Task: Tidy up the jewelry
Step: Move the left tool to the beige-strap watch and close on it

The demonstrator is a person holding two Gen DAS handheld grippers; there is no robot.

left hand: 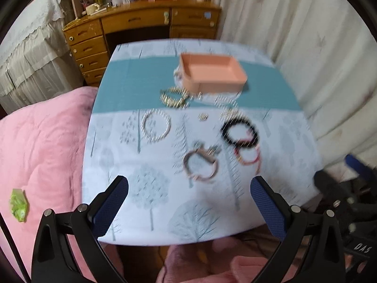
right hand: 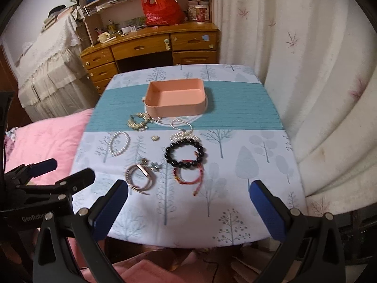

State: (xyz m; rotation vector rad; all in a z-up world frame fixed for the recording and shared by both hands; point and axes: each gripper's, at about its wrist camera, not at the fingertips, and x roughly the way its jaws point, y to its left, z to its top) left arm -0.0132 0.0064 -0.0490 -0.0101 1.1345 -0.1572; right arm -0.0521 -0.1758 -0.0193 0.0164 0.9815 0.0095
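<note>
Both grippers, left gripper (left hand: 189, 202) and right gripper (right hand: 188, 206), wide and empty at tabletop's near edge; pink tray (right hand: 174, 105) bare, bracelets (right hand: 186, 153) unsorted.

I'm working in what looks like a home bedroom: a pink quilted bedspread (right hand: 47, 139) at nine o'clock, a wooden desk with drawers and bookshelves (right hand: 150, 47) at twelve, pale leaf-print curtains (right hand: 306, 70) at three, though the left view is blurred.
</note>
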